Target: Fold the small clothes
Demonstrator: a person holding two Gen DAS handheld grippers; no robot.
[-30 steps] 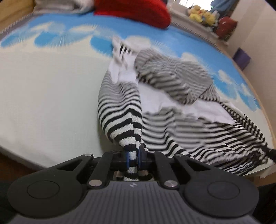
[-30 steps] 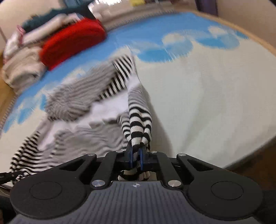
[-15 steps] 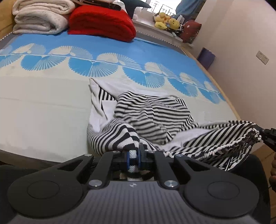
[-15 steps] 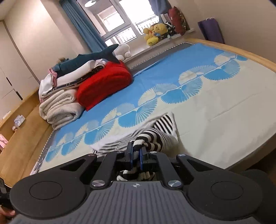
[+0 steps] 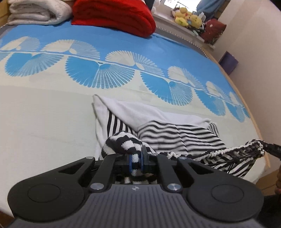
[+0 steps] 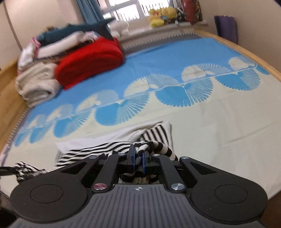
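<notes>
The left gripper is clamped on one bunched corner of the striped garment; the right gripper is clamped on another. The garment lies at the near edge of the bed, its hem stretched between both grippers. Beyond it, the blue-patterned bedspread lies flat and unobstructed up to the red blanket and white blanket at the far side.

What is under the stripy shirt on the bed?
Under the stripy shirt lies the bed cover, cream with blue fan shapes. The part of the cover right beneath the cloth is hidden, so anything there cannot be seen.
</notes>
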